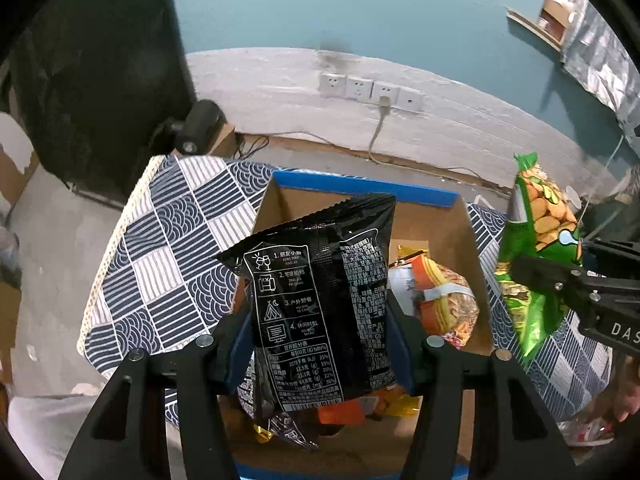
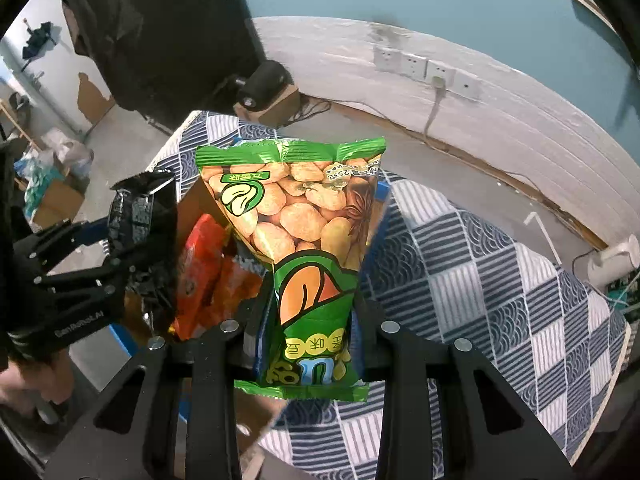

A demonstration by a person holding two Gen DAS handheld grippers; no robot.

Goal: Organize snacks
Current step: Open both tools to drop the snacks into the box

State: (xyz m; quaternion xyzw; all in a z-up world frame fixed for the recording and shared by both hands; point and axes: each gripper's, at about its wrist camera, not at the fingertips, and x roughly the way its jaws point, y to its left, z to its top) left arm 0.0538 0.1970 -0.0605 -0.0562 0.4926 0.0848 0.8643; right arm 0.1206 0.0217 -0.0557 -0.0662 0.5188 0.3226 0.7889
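My left gripper (image 1: pixel 320 332) is shut on a black snack bag (image 1: pixel 320 296) with white print, held upright over a cardboard box (image 1: pixel 476 264) with blue tape on its rim. Inside the box lie an orange noodle packet (image 1: pixel 444 300) and other wrappers. My right gripper (image 2: pixel 310 316) is shut on a green bag of broad beans (image 2: pixel 296 232), held upright beside the box's right side, over the tablecloth. In the left wrist view the green bag (image 1: pixel 536 248) and the right gripper (image 1: pixel 560 280) show at the right. In the right wrist view the left gripper (image 2: pixel 132 240) and the black bag (image 2: pixel 140 208) show at the left.
The box sits on a table with a blue-and-white patterned cloth (image 1: pixel 168 248). Behind the table runs a white wall base with sockets (image 1: pixel 370 90) and a plugged cable. A black device (image 1: pixel 198 126) stands at the far left corner. A person's hand (image 2: pixel 20 384) shows at the lower left.
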